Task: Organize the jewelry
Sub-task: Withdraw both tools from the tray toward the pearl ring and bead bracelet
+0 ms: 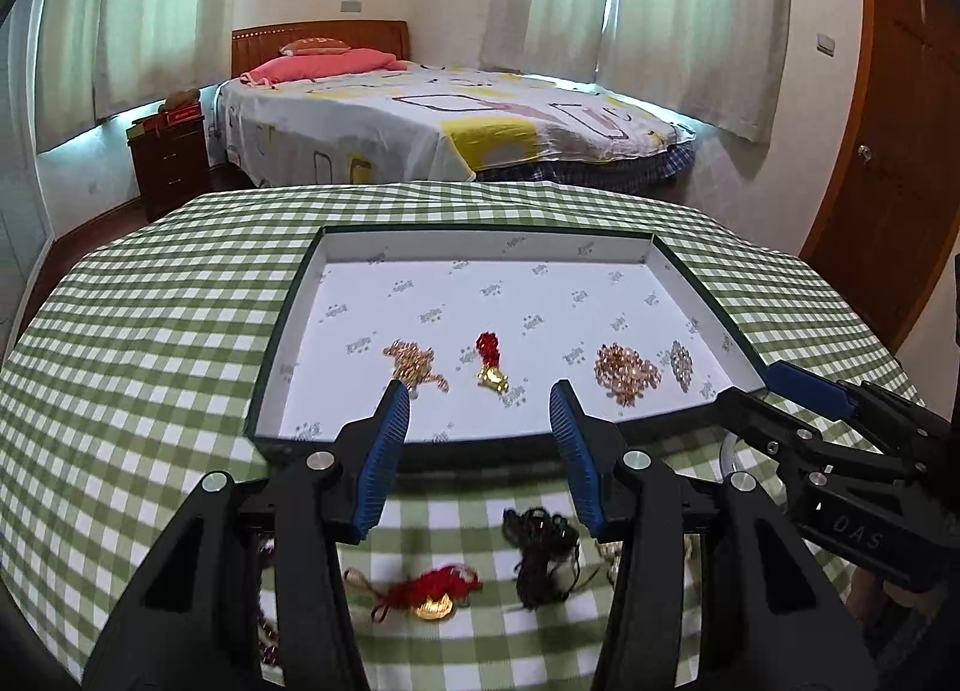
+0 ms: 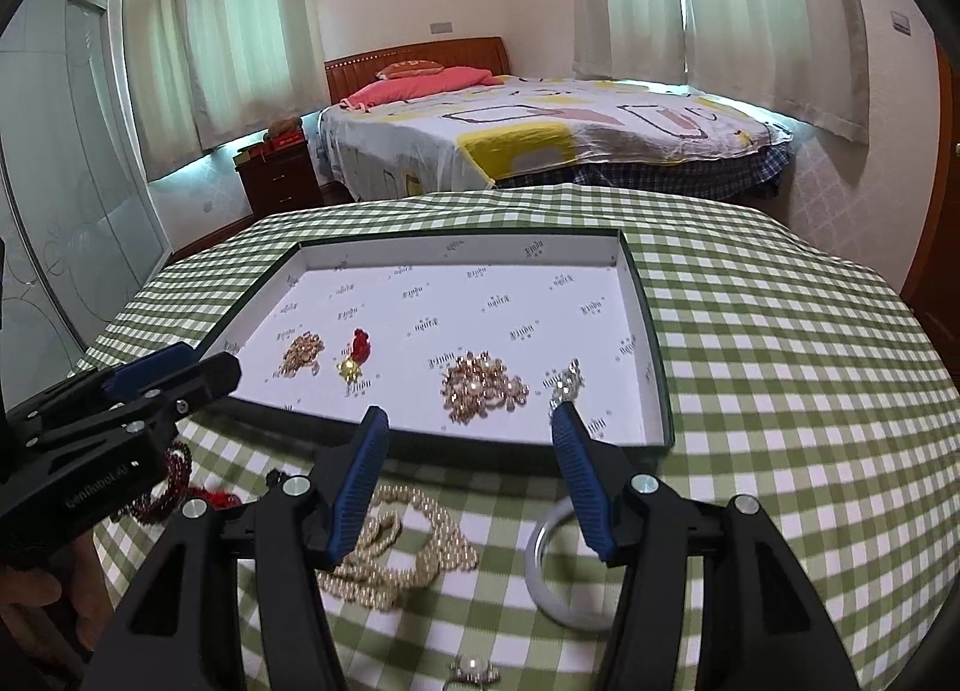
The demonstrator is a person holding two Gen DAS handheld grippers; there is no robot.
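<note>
A shallow box tray (image 1: 287,325) (image 2: 654,355) with a white printed lining holds a gold chain (image 1: 414,364) (image 2: 303,354), a red cord with a gold charm (image 1: 491,360) (image 2: 356,354), a rose-gold bead cluster (image 1: 625,372) (image 2: 483,388) and a silver piece (image 1: 681,362) (image 2: 567,382). My left gripper (image 1: 480,406) is open and empty above a red-knot gold pendant (image 1: 435,592) and a black cord (image 1: 543,550). My right gripper (image 2: 469,427) is open and empty above a pearl necklace (image 2: 402,553), a silver bangle (image 2: 549,565) and a pearl ring (image 2: 474,670).
The tray sits on a green checked tablecloth (image 1: 150,331) (image 2: 780,391). Dark red beads (image 2: 174,481) lie at the left under the left gripper. A bed (image 1: 450,121), a nightstand (image 1: 171,163) and a wooden door (image 1: 888,151) stand beyond the table.
</note>
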